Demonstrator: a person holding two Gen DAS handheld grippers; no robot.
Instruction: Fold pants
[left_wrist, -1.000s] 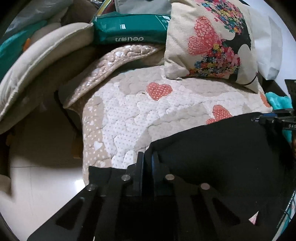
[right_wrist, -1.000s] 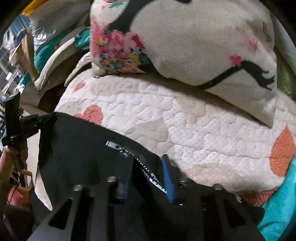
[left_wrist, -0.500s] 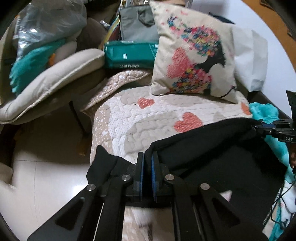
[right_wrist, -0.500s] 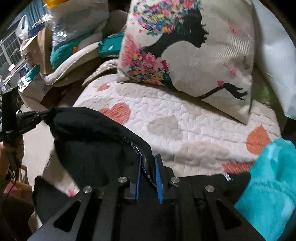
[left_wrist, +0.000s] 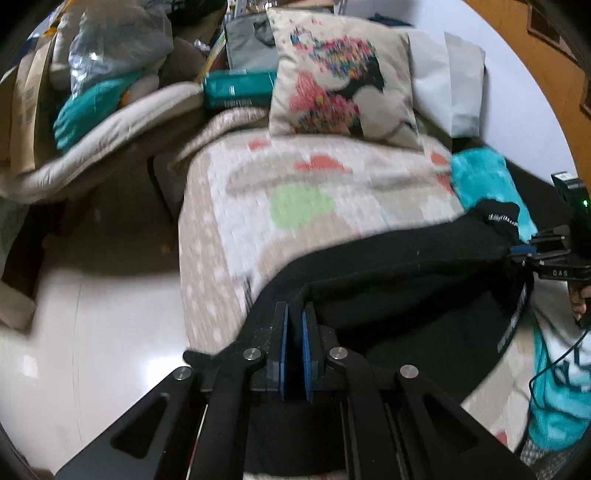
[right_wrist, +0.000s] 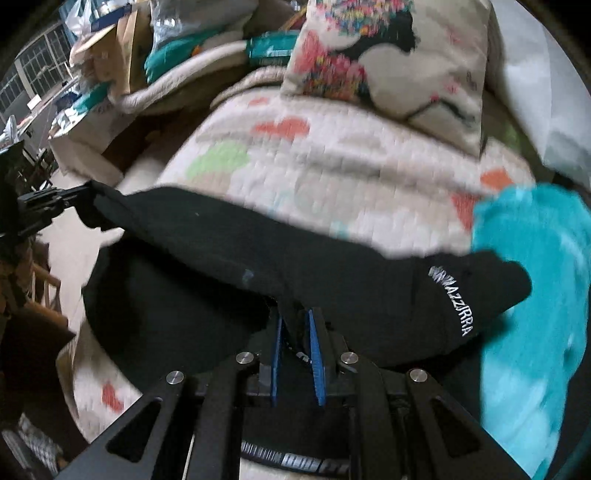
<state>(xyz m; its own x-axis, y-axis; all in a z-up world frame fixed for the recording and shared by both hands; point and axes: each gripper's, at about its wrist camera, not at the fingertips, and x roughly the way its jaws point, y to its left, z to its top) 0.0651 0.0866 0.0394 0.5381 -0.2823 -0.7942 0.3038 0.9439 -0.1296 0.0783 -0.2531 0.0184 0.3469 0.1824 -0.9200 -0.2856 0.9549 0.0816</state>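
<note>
1. Left wrist view: the left gripper (left_wrist: 294, 314) has its blue pads pinched nearly together on an edge of the black pants (left_wrist: 399, 273), so it's clamped on cloth. The fabric stretches from there off to the right, where the right gripper (left_wrist: 517, 251) shows up side-on, gripping the far right end.
2. Right wrist view: the right gripper (right_wrist: 295, 317) has a fold of the same black pants (right_wrist: 258, 254) bunched between its blue pads, narrow gap, holding cloth. Over at the left edge you can see the left gripper (right_wrist: 79, 195) pulling on the other corner.
3. So the pants are held between the two grippers, hanging over the near part of a quilted bed cover with hearts (left_wrist: 295, 192), with the lower part draping down toward the camera.
4. Only the right wrist view shows the white lettering on the pants (right_wrist: 452, 302), readable-ish on the right, plus a printed band near the bottom of the frame.
5. Only the left wrist view shows the pale tiled floor (left_wrist: 92, 332) to the left of the bed, and a bit of the person's hand (left_wrist: 578, 299) at the right edge.
6. Both views catch the floral cushion (left_wrist: 343, 77) at the far end and a teal fluffy blanket (right_wrist: 535, 277) on the right. Background is pretty motion-blurred.
</note>
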